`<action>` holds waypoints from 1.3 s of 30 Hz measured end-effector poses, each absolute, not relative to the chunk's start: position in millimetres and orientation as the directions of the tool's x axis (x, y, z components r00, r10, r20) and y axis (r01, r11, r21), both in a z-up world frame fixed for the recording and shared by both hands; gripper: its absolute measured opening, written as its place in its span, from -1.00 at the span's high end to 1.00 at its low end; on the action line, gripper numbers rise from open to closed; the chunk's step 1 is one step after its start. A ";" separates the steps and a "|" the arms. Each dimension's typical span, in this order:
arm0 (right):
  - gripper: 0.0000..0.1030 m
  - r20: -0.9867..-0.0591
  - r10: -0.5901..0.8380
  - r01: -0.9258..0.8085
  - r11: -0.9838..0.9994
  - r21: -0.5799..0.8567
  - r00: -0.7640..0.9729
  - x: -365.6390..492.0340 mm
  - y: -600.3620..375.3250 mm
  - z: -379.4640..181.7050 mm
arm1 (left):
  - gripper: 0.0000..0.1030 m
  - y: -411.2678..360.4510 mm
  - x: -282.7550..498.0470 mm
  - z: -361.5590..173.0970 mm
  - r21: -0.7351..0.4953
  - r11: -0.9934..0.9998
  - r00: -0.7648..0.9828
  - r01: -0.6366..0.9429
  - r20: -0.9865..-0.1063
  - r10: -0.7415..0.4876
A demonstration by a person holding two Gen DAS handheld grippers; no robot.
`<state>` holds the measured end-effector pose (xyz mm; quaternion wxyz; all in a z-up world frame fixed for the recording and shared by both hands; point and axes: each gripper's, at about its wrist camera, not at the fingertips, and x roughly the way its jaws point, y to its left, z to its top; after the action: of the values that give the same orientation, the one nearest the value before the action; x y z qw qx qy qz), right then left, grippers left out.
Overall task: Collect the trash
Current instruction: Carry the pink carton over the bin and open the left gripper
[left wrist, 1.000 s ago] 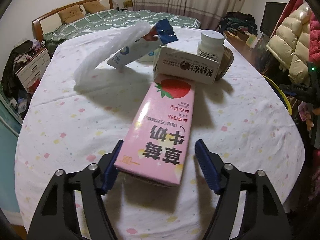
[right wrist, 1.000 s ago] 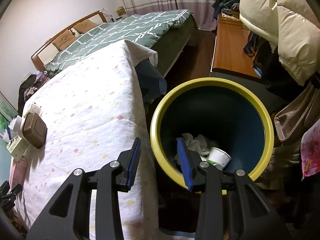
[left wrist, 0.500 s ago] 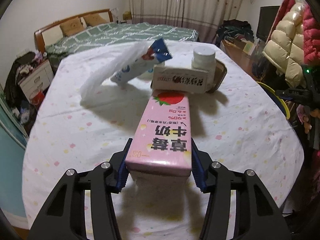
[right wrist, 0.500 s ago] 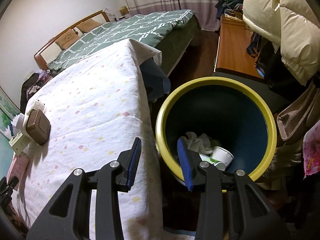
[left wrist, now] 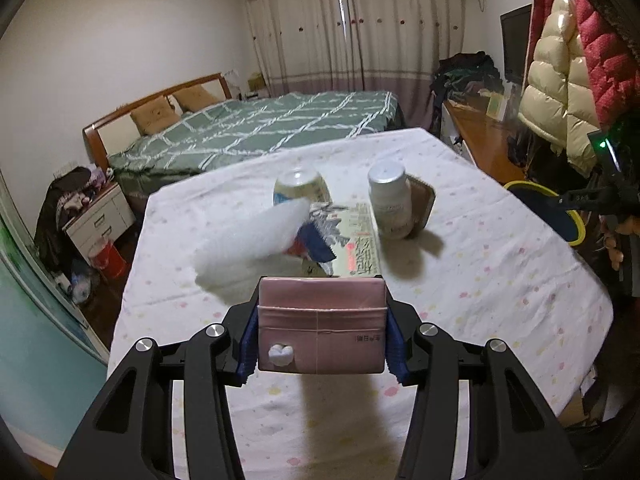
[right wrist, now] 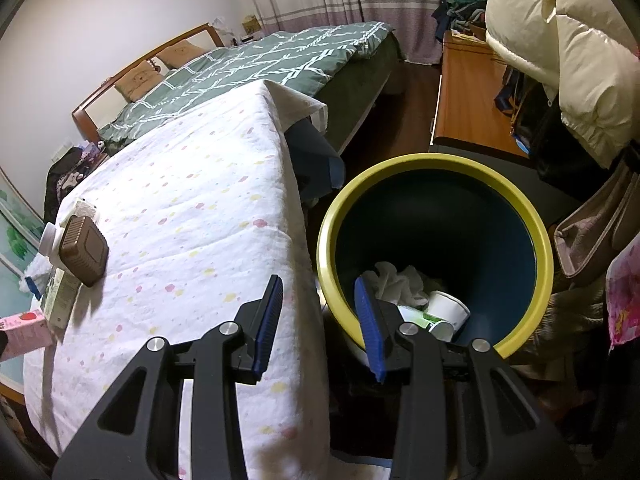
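My left gripper [left wrist: 321,338] is shut on a pink strawberry milk carton [left wrist: 321,326] and holds it lifted above the table [left wrist: 480,264], its bottom end facing the camera. The carton also shows at the left edge of the right wrist view [right wrist: 24,332]. Behind it on the table lie a white crumpled wrapper [left wrist: 256,240], a blue snack wrapper [left wrist: 316,242], a flat box [left wrist: 360,244], a can [left wrist: 300,190] and a white bottle [left wrist: 390,200]. My right gripper [right wrist: 318,320] is open and empty, over the near rim of the yellow-rimmed bin [right wrist: 520,208] beside the table.
The bin holds a crumpled tissue [right wrist: 400,284] and a paper cup [right wrist: 444,312]. A brown lidded box [right wrist: 84,250] stands by the bottle. A bed [left wrist: 260,128] lies beyond the table, a wooden bench [right wrist: 468,92] and hanging coats [right wrist: 560,60] to the right.
My left gripper closed on the pink carton and lifted it off the table, tilting it end-on. My right gripper drifted slightly over the bin rim, still open.
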<state>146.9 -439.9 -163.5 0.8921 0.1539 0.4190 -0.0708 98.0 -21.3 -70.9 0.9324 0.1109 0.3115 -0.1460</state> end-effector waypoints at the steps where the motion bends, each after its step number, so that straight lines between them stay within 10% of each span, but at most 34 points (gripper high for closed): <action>1: 0.30 -0.769 0.004 0.254 0.943 0.216 0.640 146.0 -439.8 -163.2 | 0.03 -21.4 96.5 -68.2 0.117 0.932 0.766 0.343 -0.609 -0.206; 19: 0.30 -0.724 -0.042 0.278 0.937 0.211 0.688 104.7 -453.4 -145.3 | 0.03 -82.7 89.9 -13.7 0.029 0.854 0.717 0.520 -0.558 -0.417; 39: 0.19 -0.725 -0.188 0.437 0.883 0.170 0.662 35.0 -525.8 -160.4 | 0.03 -362.2 158.8 -47.8 -0.051 0.588 0.417 0.808 -0.656 -0.629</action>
<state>35.0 -525.8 -160.4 0.8962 0.1674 0.3719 -0.1745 158.8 -362.2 -47.8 0.8302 0.1381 0.3233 -0.4326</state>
